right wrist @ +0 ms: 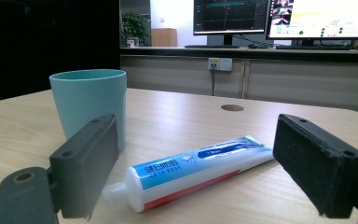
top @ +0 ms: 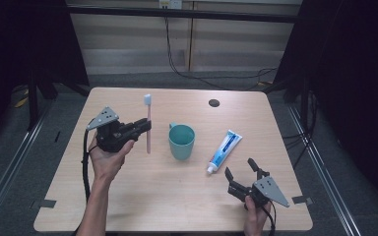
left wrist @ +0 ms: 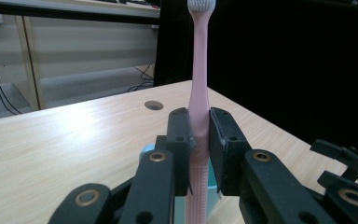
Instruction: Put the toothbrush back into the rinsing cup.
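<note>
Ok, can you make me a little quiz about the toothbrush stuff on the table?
1. True or false: the left gripper holds the pink toothbrush upright.
2. Which end of the toothpaste tube points toward the right gripper: A) cap, B) flat end?
3. What stands between the toothbrush and the tube?

Key: 1 true. 2 A. 3 the green cup.
</note>
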Available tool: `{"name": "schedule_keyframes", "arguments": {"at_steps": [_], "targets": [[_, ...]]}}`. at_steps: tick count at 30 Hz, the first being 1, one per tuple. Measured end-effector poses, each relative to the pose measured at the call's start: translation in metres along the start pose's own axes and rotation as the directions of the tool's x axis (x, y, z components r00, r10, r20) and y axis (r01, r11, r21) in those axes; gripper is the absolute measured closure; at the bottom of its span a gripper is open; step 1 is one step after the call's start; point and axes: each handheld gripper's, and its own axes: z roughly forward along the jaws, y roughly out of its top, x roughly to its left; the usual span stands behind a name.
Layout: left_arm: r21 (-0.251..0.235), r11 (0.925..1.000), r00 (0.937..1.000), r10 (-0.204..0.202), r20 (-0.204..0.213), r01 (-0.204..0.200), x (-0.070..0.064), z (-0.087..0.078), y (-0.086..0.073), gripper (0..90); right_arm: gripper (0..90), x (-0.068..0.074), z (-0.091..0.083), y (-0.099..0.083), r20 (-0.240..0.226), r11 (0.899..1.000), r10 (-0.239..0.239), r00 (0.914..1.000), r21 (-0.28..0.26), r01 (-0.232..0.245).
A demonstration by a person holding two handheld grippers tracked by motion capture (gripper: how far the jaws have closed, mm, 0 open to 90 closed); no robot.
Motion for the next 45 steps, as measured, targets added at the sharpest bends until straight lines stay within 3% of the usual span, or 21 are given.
{"name": "schedule_keyframes", "arguments": {"at_steps": [9, 15, 34, 45], "targets": [[-0.008, 1.0, 0.9997, -0.004, 0.025, 0.004, -0.003, 0.005, 0.01, 79.2, 13.6, 0.0, 0.0, 0.0, 0.0, 1.0, 0.002, 1.0, -0.001, -0.002], [-0.01, 0.9997, 0.9991, 0.024, 0.036, -0.024, -0.009, 0.012, 0.019, 79.2, 13.6, 0.0, 0.0, 0.0, -0.001, 1.0, 0.004, 1.0, -0.002, -0.004], [-0.004, 0.9994, 0.9974, 0.035, 0.063, -0.035, -0.015, 0.041, 0.026, 79.2, 13.6, 0.0, 0.0, 0.0, -0.003, 1.0, 0.0, 1.0, -0.002, 0.0], [0.016, 0.999, 0.9948, 0.039, 0.094, -0.041, -0.026, 0.069, 0.027, 79.2, 13.6, 0.0, 0.0, 0.0, -0.004, 1.0, 0.0, 1.0, -0.002, 0.0]]}}
